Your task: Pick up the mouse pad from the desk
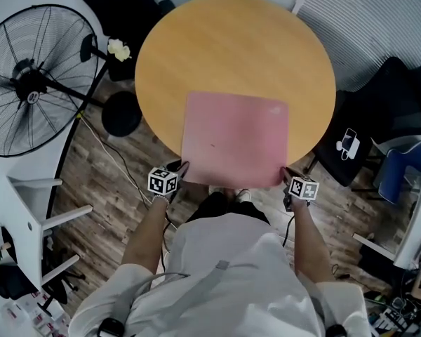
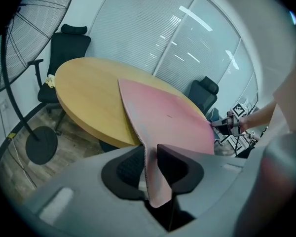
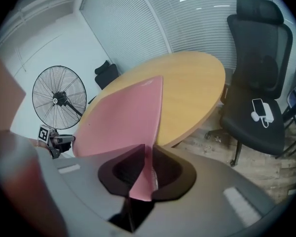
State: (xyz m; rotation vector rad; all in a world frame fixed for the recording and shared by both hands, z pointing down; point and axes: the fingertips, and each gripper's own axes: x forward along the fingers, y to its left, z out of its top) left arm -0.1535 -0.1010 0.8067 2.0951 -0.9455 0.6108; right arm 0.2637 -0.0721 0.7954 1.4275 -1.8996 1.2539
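Note:
A pink mouse pad lies on the round wooden desk, its near edge hanging over the desk's front rim. My left gripper is shut on the pad's near left corner; in the left gripper view the pad runs from between the jaws out over the desk. My right gripper is shut on the near right corner, and the pad shows pinched between its jaws above the desk. Across the pad, the left gripper view catches the right gripper and the right gripper view the left gripper.
A large standing fan is at the left, its round base close to the desk. Black office chairs stand behind and to the right, one with a phone on its seat. Cables run over the wooden floor.

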